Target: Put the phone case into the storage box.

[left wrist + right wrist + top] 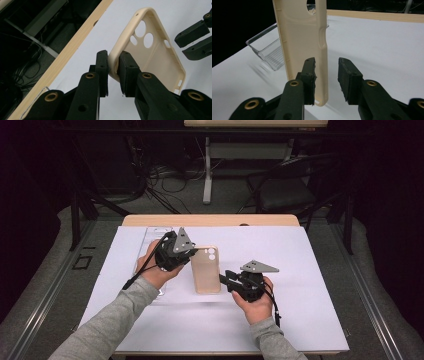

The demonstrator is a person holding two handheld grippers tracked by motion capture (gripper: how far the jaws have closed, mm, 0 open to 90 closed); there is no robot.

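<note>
- Clearly, the phone case [206, 269] is a light, thin beige shell; I judge it soft and flexible, likely to bend or twist if pulled from one edge alone.
- It sits over the middle of the white sheet on the table [310, 320], between my two hands, its hollow inside showing in the left gripper view, with the camera cut-outs at the far end.
- My left claw [113, 68] is clamped on the case's side wall, one pad outside the rim and one inside; that wall is the sensible place to hold, since the flat back offers nothing to pinch.
- My right claw [327, 75] stands open around the opposite long edge: one pad lies against or just beside the case, the other is clear of it, so I count it as not gripping.
- The surface looks smooth and matt; I expect decent friction, but a thin rim can slip out if the pinch is shallow.
- A clear plastic tray [268, 53] lies near the far left side, apart from the case.
</note>
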